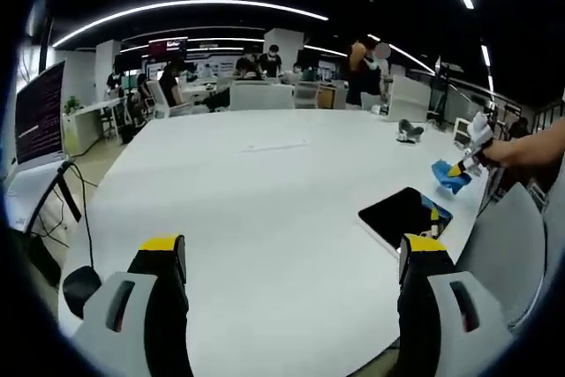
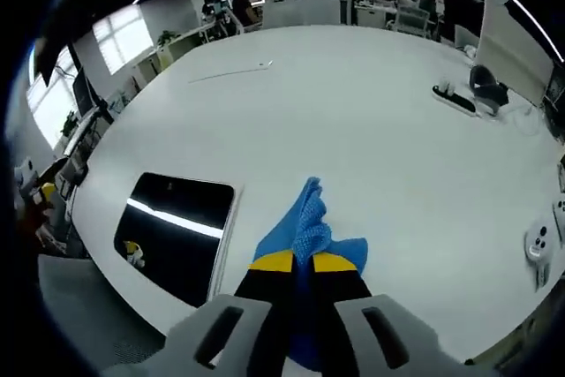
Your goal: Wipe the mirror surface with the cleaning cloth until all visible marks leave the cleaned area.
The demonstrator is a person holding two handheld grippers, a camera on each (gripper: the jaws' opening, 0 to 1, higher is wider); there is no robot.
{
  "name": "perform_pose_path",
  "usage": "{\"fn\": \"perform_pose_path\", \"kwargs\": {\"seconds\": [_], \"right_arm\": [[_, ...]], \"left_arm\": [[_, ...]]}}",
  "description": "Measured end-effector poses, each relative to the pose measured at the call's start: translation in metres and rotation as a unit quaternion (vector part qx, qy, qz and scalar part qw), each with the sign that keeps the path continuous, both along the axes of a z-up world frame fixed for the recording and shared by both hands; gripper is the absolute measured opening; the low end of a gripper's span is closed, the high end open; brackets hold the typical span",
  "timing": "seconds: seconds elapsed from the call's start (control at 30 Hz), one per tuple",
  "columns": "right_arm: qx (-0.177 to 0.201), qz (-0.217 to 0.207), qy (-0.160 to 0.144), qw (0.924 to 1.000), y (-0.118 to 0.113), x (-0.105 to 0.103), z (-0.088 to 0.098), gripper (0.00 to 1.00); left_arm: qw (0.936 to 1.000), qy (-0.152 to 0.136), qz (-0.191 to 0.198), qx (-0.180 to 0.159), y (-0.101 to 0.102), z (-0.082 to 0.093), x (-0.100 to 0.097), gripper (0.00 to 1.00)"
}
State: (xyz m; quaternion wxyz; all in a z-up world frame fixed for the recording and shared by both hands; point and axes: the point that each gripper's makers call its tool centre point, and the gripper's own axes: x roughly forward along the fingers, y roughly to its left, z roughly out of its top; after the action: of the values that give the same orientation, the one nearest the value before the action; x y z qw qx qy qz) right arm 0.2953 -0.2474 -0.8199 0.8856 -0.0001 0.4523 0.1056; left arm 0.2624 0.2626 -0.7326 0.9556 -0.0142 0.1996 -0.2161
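In the right gripper view, our right gripper [image 2: 294, 261] has its jaws squeezed together on the blue cleaning cloth [image 2: 309, 222]. The cloth sticks up past the jaw tips and hangs over the white bench [image 2: 353, 112]. The mirror [image 2: 177, 231] lies flat on the bench, to the left of these jaws, near the bench edge, not touching the cloth.

In the left gripper view, our left gripper [image 1: 291, 258] has its jaws wide apart and holds nothing. The mirror [image 1: 402, 215] lies just ahead of the right jaw. Past it, further right, we see the other gripper holding the cloth [image 1: 450, 176].
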Motion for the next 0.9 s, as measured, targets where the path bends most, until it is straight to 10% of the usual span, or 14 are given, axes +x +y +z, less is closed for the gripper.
{"fn": "perform_pose_path", "kwargs": {"seconds": [0.9], "right_arm": [[0.029,0.039,0.014,0.9987,0.082,0.038,-0.019,0.00]], "left_arm": [[0.9998,-0.004,-0.017,-0.009,-0.014,-0.010,-0.003,0.99]]}}
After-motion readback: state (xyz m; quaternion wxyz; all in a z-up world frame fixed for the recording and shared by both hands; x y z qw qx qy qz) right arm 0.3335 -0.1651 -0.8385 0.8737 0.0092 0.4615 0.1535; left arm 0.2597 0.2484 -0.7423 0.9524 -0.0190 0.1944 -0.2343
